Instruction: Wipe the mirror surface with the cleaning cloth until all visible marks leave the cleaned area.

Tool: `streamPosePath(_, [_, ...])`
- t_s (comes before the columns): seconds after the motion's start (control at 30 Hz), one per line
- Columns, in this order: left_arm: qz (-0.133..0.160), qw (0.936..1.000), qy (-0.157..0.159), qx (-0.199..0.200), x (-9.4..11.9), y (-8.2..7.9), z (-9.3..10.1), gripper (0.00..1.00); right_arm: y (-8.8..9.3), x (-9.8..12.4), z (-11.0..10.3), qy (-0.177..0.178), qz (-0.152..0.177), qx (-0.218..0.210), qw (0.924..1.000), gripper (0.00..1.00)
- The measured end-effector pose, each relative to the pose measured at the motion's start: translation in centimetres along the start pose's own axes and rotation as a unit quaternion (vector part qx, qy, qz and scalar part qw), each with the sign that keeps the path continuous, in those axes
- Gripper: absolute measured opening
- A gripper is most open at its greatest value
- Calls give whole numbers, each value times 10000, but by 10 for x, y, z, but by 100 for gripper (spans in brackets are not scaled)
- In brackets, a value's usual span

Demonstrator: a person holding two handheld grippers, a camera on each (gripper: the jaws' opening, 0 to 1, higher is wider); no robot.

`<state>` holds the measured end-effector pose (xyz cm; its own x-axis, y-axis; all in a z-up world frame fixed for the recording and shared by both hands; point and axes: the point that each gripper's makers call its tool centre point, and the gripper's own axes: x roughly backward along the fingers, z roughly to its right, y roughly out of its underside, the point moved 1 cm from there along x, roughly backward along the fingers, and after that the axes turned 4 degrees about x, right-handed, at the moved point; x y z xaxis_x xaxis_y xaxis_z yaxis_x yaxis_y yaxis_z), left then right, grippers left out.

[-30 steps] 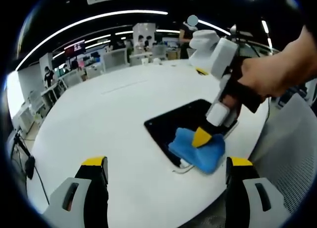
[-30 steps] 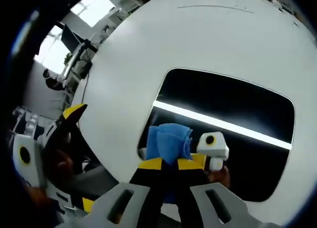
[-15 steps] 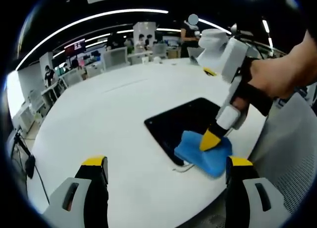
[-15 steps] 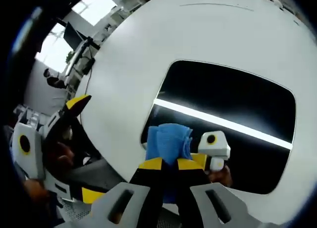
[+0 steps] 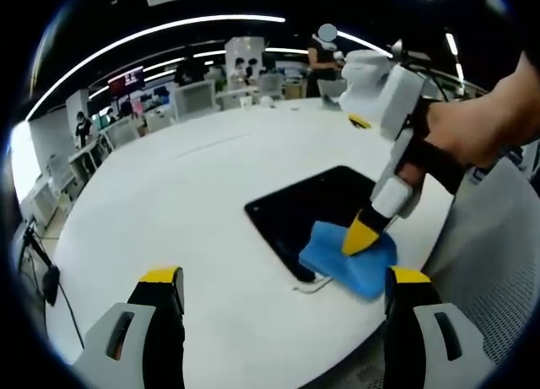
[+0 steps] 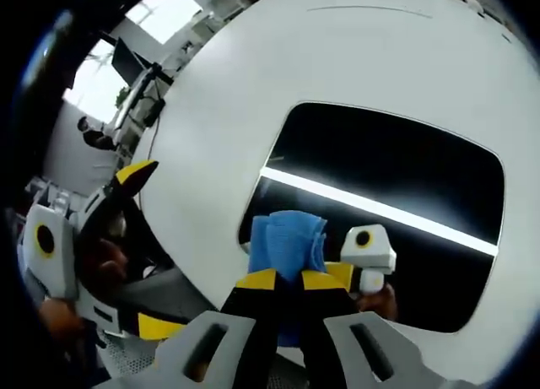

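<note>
A dark rectangular mirror [image 5: 305,208] [image 6: 396,182] lies flat on the round white table [image 5: 194,195], near its edge. A blue cleaning cloth [image 5: 348,256] [image 6: 287,240] rests on the mirror's near corner. My right gripper [image 6: 288,279] [image 5: 361,235] is shut on the cloth and presses it down onto the glass. The mirror reflects a bright ceiling light strip [image 6: 380,212] and the gripper itself. My left gripper [image 5: 283,292] hovers open over the table short of the mirror, with nothing between its jaws; it also appears at the left in the right gripper view [image 6: 93,237].
A thin white cable [image 5: 310,286] lies by the mirror's near corner. A hand [image 5: 481,123] holds the right gripper. A mesh chair [image 5: 498,254] stands by the table's edge. Desks, monitors and people fill the office behind.
The right gripper and cloth slid slightly along the mirror's near edge over the last second. The left gripper has stayed put.
</note>
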<state>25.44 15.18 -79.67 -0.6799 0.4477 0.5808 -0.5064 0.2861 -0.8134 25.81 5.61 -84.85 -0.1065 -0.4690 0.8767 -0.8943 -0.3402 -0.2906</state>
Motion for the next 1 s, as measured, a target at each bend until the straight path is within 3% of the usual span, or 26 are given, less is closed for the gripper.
streamPosePath(1.0, [-19,10000,74,-45,-1,-1,4,99,11,15,30,47,65,-238,9997,3])
